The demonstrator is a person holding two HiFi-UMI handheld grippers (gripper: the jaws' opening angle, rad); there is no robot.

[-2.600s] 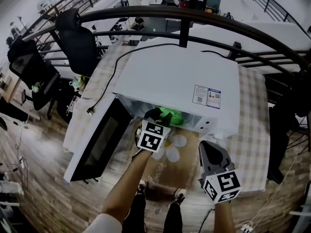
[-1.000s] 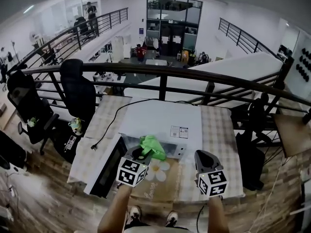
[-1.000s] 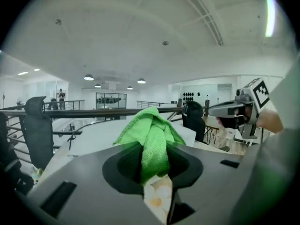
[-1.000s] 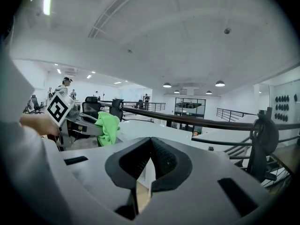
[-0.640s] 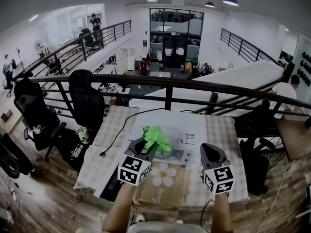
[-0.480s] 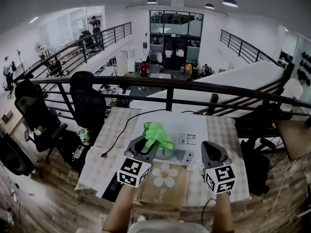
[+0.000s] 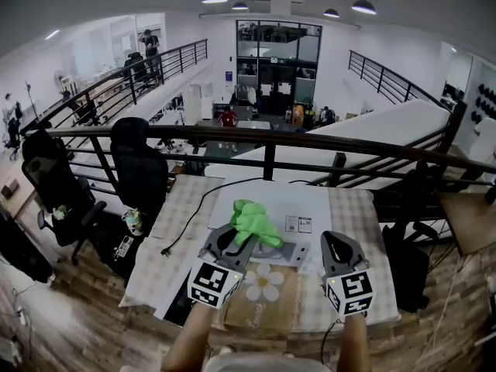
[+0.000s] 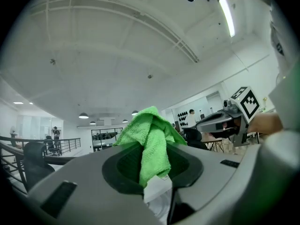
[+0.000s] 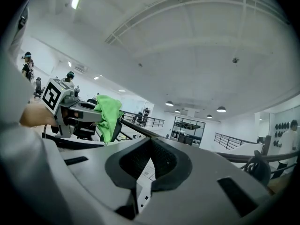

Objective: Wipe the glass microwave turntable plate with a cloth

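The left tool (image 7: pixel 236 240) is clamped on the green cloth (image 7: pixel 254 222), whose folds stand in a bunched peak above the jaws and hang down between them; in the head view the cloth sits over the front edge of the white microwave (image 7: pixel 271 201), raised above its top; the right tool (image 7: pixel 339 248) hangs off the microwave's front right corner, its jaws drawn together with nothing between them, only a thin slit through which a white surface shows; both tools point upward and away from the person, so each gripper view takes in mostly ceiling and lamps, and each shows the other tool off to one side; the glass turntable plate cannot be made out for certain, as only a pale grey patch shows at the microwave's front opening, just below the cloth, and it is too small to tell; the microwave stands on a counter (image 7: pixel 358 208) with a checked cover; a flower-print mat (image 7: pixel 263 284) lies on the counter in front of the microwave; a black power cable (image 7: pixel 192 209) trails from the microwave's back to its left; a dark railing (image 7: pixel 267 139) runs behind the microwave, and a black office chair (image 7: pixel 139 165) stands well to its left.
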